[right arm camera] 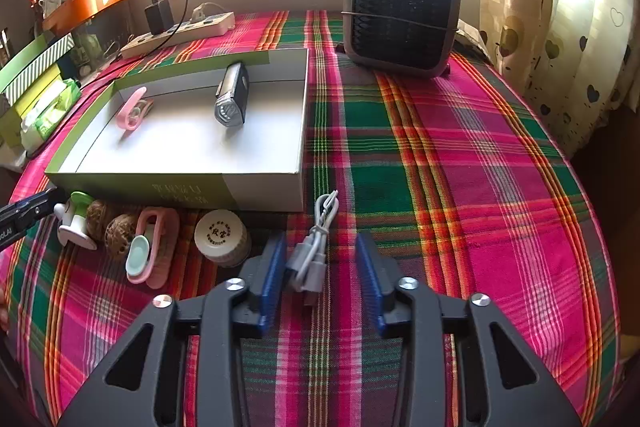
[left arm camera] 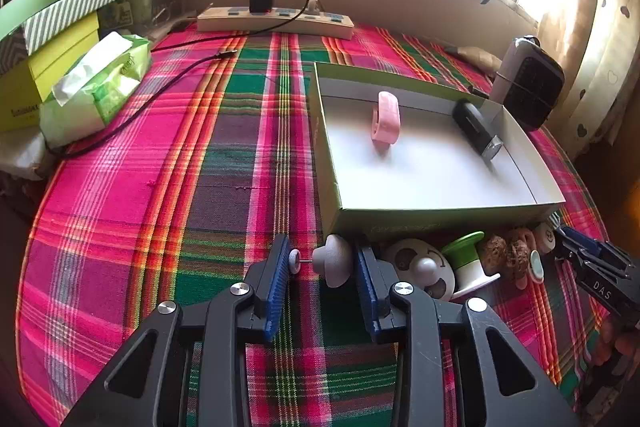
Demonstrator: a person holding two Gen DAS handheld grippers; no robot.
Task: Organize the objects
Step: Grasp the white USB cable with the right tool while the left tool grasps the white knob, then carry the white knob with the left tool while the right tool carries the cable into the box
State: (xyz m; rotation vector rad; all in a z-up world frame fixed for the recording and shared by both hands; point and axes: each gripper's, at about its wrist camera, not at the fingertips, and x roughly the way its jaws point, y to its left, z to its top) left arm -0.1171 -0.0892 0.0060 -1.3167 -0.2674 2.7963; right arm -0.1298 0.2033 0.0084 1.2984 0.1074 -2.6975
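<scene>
Plaid cloth [left arm camera: 160, 187] covers the table; green tray [left arm camera: 440, 217] at 1 o'clock. Left gripper [left arm camera: 322, 267] brackets a grey knobbed pin [left arm camera: 334, 261], axis running 9-to-3, both pads touching its ends. Right gripper [right arm camera: 320, 267] parted around a coiled white cable [right arm camera: 316, 247], lengthwise 12-to-6, against the left pad only.
</scene>
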